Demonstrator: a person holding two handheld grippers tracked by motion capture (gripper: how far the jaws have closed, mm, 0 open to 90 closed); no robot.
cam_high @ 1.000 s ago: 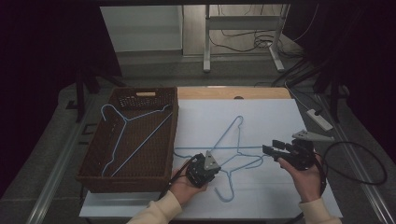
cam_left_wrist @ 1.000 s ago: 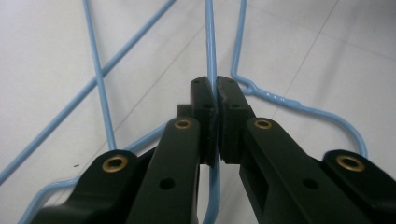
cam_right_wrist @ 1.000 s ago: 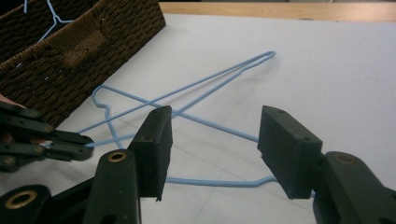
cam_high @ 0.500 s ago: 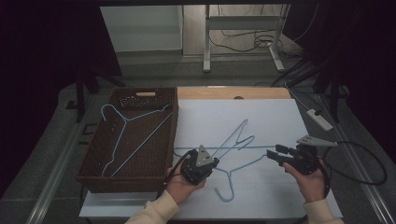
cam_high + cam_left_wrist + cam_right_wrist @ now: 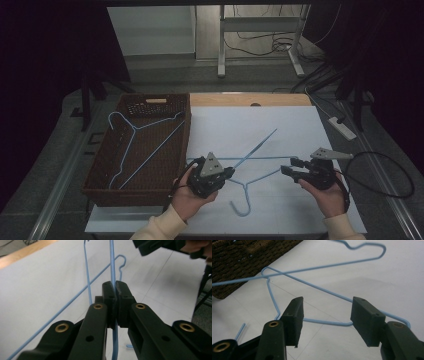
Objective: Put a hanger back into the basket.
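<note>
On the white table (image 5: 280, 125), just right of the basket (image 5: 107, 172), the left gripper (image 5: 229, 172) pinches the blue hanger's (image 5: 260, 144) wire, tilting one end off the sheet. Well apart, the right gripper (image 5: 287, 166) hangs with jaws spread, wire passing between, untouched. Another hanger (image 5: 135, 145) lies in the basket.

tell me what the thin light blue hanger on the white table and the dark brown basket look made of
Thin light blue hanger: probably metal wire with a smooth blue coating; it is a slim rod bent into tight curves. Dark brown basket: woven wicker or a plastic imitation, matte; the walls show a plaited weave. Which of the two is unclear.
</note>
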